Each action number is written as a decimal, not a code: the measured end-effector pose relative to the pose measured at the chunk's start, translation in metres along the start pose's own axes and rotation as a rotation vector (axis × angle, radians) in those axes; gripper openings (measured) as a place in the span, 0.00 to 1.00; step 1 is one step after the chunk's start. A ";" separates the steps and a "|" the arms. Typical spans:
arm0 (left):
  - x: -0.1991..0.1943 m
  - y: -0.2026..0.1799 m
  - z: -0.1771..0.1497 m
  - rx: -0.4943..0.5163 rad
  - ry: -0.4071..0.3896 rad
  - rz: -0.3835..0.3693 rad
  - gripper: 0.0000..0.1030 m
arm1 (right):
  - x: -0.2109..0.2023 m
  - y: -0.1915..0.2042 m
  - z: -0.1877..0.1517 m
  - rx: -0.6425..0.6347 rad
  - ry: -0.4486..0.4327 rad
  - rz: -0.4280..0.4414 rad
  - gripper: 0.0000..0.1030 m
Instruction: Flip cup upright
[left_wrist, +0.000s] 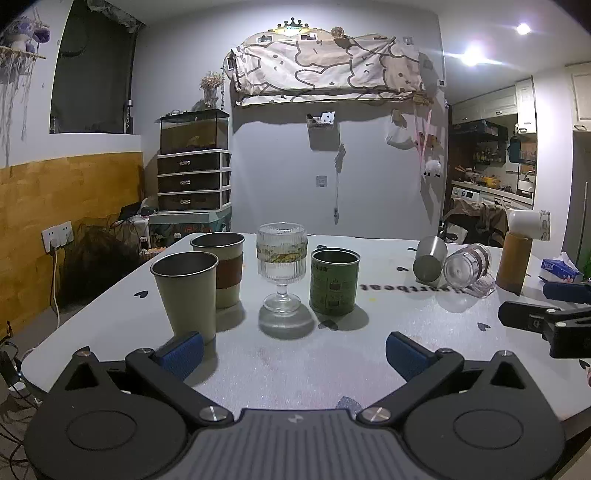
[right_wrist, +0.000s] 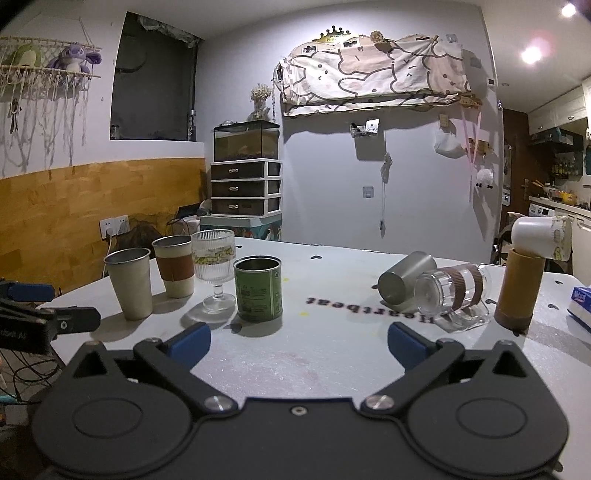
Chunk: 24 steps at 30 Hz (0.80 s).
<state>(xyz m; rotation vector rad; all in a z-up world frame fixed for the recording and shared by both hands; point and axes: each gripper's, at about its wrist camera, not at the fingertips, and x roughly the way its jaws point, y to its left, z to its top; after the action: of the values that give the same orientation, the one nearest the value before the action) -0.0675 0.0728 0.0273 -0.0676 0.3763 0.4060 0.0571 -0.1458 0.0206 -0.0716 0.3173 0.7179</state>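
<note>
A steel cup (right_wrist: 404, 280) lies on its side at the right of the white table, base toward me; it also shows in the left wrist view (left_wrist: 430, 257). A clear glass mug with brown bands (right_wrist: 452, 290) lies on its side against it, also in the left wrist view (left_wrist: 466, 264). A white cup (right_wrist: 541, 236) lies tipped on top of a brown cylinder (right_wrist: 517, 290). My right gripper (right_wrist: 299, 341) is open and empty, low over the table, short of the fallen cups. My left gripper (left_wrist: 293, 350) is open and empty, in front of the upright cups.
Upright at the left stand a beige steel cup (left_wrist: 186, 291), a sleeved cup (left_wrist: 221, 267), a ribbed goblet (left_wrist: 282, 266) and a green tin (left_wrist: 334, 280). A tissue box (right_wrist: 580, 301) sits at the right edge. The table (right_wrist: 332, 354) has its near edge under the grippers.
</note>
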 end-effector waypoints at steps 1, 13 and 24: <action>0.000 0.000 0.000 -0.001 0.001 0.001 1.00 | 0.000 0.000 0.000 0.000 0.000 0.000 1.00; 0.000 0.001 -0.002 -0.005 0.002 -0.001 1.00 | 0.000 0.001 0.002 -0.004 -0.005 -0.009 1.00; 0.001 0.000 -0.003 -0.007 0.012 -0.009 1.00 | -0.003 0.001 0.000 -0.006 -0.009 -0.018 1.00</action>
<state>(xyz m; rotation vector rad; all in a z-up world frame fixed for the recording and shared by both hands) -0.0681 0.0727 0.0244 -0.0787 0.3867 0.3983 0.0537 -0.1470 0.0215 -0.0765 0.3052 0.7010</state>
